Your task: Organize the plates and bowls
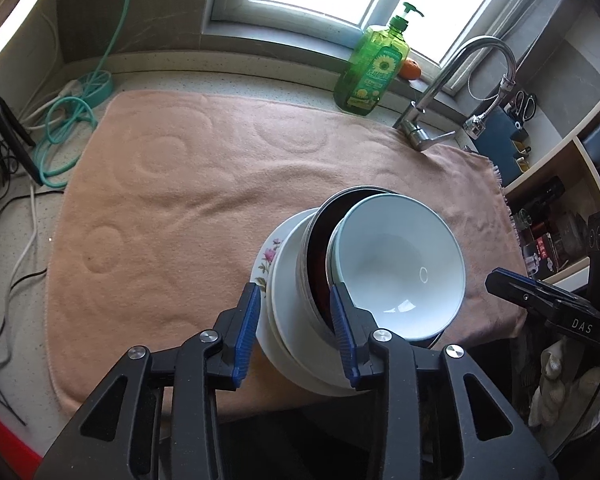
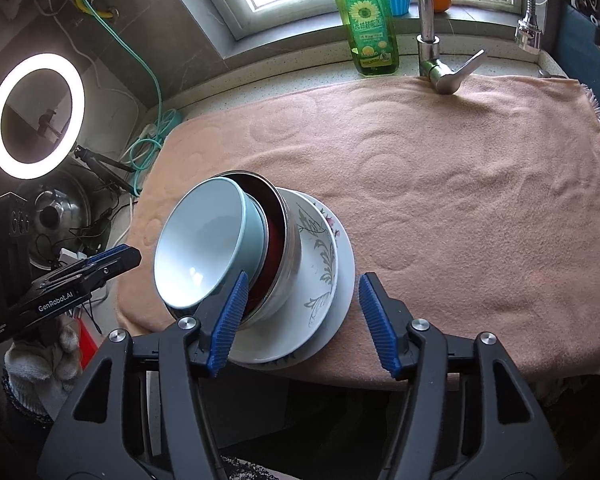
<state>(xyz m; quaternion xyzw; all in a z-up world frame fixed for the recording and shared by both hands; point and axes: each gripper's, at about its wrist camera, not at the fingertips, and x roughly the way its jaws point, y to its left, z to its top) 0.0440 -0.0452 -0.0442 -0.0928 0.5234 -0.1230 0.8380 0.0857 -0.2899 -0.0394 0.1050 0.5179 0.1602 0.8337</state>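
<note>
The left gripper (image 1: 296, 334) and right gripper (image 2: 300, 322) both gape wide, holding nothing. Between them sits the stack: pale bowl (image 2: 200, 244) tipped in a steel bowl (image 2: 286, 248) on plates (image 2: 324, 280), near the towel's (image 2: 460, 184) front edge (easy reach) on the desk (image 1: 220, 82).

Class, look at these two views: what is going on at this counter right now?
A person with a gripper in each hand is sorting dishes on a pink towel. A light blue bowl sits tilted in a steel bowl, on a floral plate and a white plate. The left gripper and right gripper both stand open around the stack's near edge.
</note>
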